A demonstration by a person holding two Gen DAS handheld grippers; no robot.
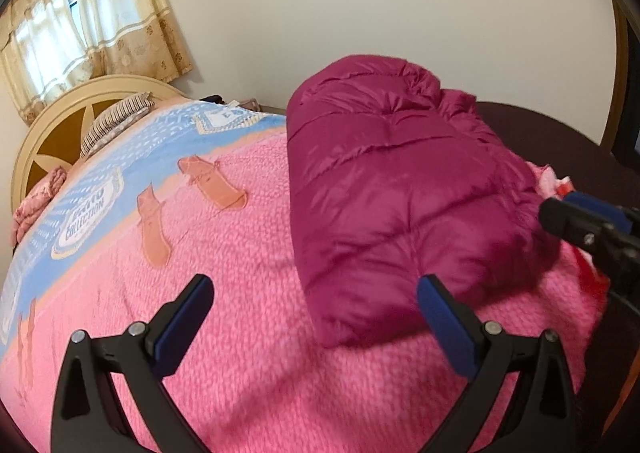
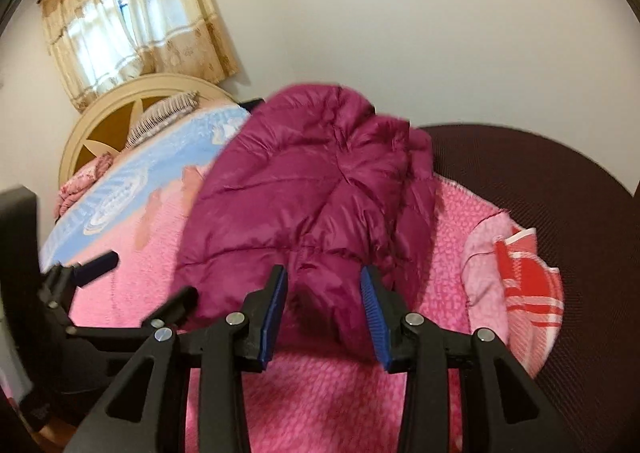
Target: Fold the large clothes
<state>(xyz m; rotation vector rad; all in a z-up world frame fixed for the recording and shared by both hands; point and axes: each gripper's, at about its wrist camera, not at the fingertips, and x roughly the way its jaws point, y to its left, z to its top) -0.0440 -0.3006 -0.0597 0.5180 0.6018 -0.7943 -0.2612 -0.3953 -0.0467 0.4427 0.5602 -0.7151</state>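
My right claw (image 2: 324,305) is clenched on the near end of the magenta puffer jacket (image 2: 304,189), a bunched fold of it pinched between the blue pads (image 2: 275,313). The jacket lies folded in a bulky bundle on the pink blanket (image 1: 248,273), toward the bed's right edge. My left claw (image 1: 316,317) hangs released, fingers spread wide, just beside the bundle's near-left corner.
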